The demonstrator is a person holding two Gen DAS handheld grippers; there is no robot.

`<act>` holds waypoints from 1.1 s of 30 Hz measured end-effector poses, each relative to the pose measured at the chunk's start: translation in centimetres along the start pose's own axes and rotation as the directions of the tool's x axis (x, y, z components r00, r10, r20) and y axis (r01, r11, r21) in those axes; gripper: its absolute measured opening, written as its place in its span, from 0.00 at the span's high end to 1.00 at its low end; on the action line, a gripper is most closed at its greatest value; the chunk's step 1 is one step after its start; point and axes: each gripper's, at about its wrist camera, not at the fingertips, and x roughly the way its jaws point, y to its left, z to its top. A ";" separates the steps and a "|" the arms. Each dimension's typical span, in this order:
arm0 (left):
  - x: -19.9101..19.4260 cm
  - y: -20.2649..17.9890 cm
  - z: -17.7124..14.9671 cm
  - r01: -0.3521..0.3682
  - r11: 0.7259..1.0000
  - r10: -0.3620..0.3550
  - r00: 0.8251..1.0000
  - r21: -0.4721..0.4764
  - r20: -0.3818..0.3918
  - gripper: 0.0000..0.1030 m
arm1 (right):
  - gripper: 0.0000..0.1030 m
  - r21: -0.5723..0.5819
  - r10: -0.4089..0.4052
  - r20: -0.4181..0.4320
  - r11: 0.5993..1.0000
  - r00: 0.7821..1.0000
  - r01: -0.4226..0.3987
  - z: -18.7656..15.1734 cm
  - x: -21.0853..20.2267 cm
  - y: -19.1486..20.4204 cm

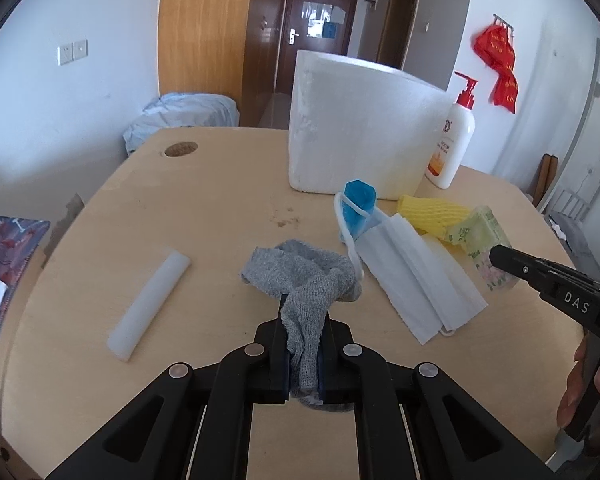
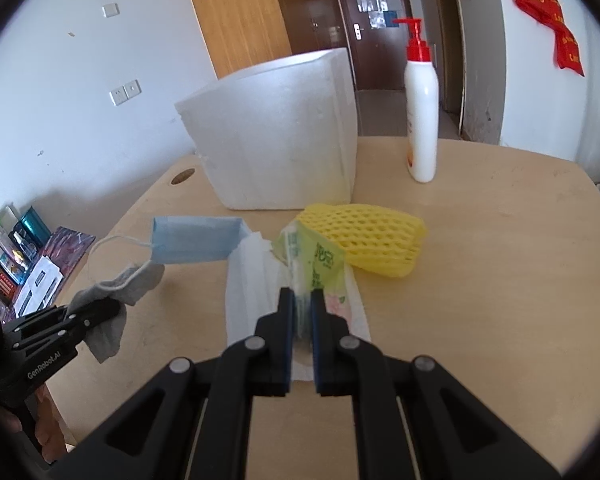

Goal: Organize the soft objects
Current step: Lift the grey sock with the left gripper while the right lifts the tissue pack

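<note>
- On my feed, the white foam box (image 1: 364, 128) stands at the far side of the wooden table (image 1: 220, 216), at about 12 o'clock from both grippers; its inside is hidden from both cameras, so I cannot tell what it holds
- A pump bottle (image 2: 420, 112) with a red top stands upright just beside the box, at its 3 o'clock
- My left gripper (image 1: 302, 316) points down at a slant toward the table; its jaws are closed on a grey knitted cloth (image 1: 304, 276), which runs between the pads and bunches ahead of the fingertips
- My right gripper (image 2: 302, 300) slants down likewise; its jaws are pinched on the near end of a green tissue pack (image 2: 312, 264), which rises ahead of the fingertips over a white face mask (image 2: 252, 280)
- A blue face mask (image 2: 196, 240) lies at 10 o'clock from the right gripper; its ear loop drapes over the grey cloth
- A yellow foam net (image 2: 376, 240) lies at 1 o'clock from the right gripper, in front of the box and touching the tissue pack
- A white foam strip (image 1: 148, 308) lies alone at 10 o'clock from the left gripper, well apart from the pile
- In the left wrist view a person's fingers (image 1: 580, 396) wrap the right gripper's handle at the frame's right edge
</note>
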 end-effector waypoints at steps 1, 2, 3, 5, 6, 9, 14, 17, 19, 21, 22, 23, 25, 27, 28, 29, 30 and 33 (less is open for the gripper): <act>-0.3 0.0 -0.2 -0.001 1.000 0.001 1.000 0.000 0.005 0.91 | 0.90 0.001 0.002 0.004 1.000 1.000 -0.002 -0.1 -0.2 0.1; -0.5 -0.1 -0.3 -0.001 1.000 0.001 1.000 0.002 0.009 0.91 | 0.90 0.001 0.005 0.006 1.000 1.000 -0.005 -0.1 -0.5 0.1; -0.8 -0.2 -0.5 -0.003 1.000 0.003 1.000 0.005 0.011 0.91 | 0.90 0.003 0.009 0.009 1.000 1.000 -0.009 -0.3 -0.7 0.2; -1.4 -0.3 -0.9 -0.006 1.000 0.006 1.000 0.007 0.014 0.91 | 0.90 0.001 0.012 0.012 1.000 1.000 -0.012 -0.6 -1.0 0.4; -1.5 -0.4 -1.0 -0.009 1.000 0.009 1.000 0.011 0.015 0.91 | 0.90 0.001 0.013 0.013 1.000 1.000 -0.013 -0.8 -1.3 0.5; -2.6 -0.6 -1.6 -0.011 1.000 0.010 0.999 0.015 0.032 0.91 | 0.90 0.002 0.020 0.024 1.000 1.000 -0.020 -1.3 -2.1 0.9; -4.8 -0.8 -2.6 -0.014 1.000 0.013 0.998 0.017 0.068 0.91 | 0.90 0.001 0.018 0.053 1.000 0.998 -0.018 -2.6 -4.1 1.8; -6.3 -1.0 -3.1 -0.009 1.000 0.007 0.995 0.023 0.100 0.91 | 0.90 0.007 0.017 0.071 1.000 0.997 -0.018 -3.5 -5.2 2.3; -7.1 -1.2 -3.6 -0.006 1.000 0.002 0.993 0.029 0.116 0.91 | 0.90 0.007 0.013 0.085 1.000 0.996 -0.013 -4.1 -6.0 2.5; -7.9 -1.6 -4.1 0.005 0.999 -0.009 0.992 0.035 0.127 0.91 | 0.90 0.010 0.013 0.099 1.000 0.995 -0.014 -4.7 -6.7 2.7; -8.3 -1.8 -4.4 0.007 0.999 -0.012 0.991 0.041 0.136 0.91 | 0.90 0.011 0.012 0.105 1.000 0.994 -0.014 -4.9 -7.1 2.8; -8.6 -2.0 -4.6 0.006 0.999 -0.013 0.990 0.046 0.143 0.91 | 0.90 0.012 0.011 0.111 1.000 0.994 -0.012 -5.2 -7.4 2.9; -9.2 -2.3 -5.0 0.011 0.998 -0.020 0.988 0.056 0.154 0.91 | 0.90 0.015 0.009 0.124 1.000 0.992 -0.011 -5.7 -8.0 3.1; -9.8 -2.6 -5.4 0.013 0.998 -0.024 0.985 0.062 0.168 0.91 | 0.90 0.013 0.005 0.137 1.000 0.991 -0.007 -6.2 -8.6 3.3; -10.1 -2.8 -5.6 0.015 0.998 -0.026 0.984 0.066 0.176 0.91 | 0.90 0.014 0.003 0.145 1.000 0.989 -0.005 -6.5 -9.0 3.4; -10.4 -3.0 -5.9 0.016 0.997 -0.028 0.983 0.070 0.181 0.91 | 0.90 0.016 0.003 0.151 1.000 0.988 -0.006 -6.6 -9.3 3.4; -10.7 -3.2 -6.1 0.016 0.997 -0.030 0.981 0.075 0.189 0.91 | 0.90 0.017 0.002 0.161 1.000 0.987 -0.004 -6.9 -9.7 3.5; -11.8 -3.6 -6.8 0.015 0.996 -0.034 0.977 0.089 0.210 0.91 | 0.90 0.020 -0.004 0.181 1.000 0.983 0.000 -7.5 -10.7 3.7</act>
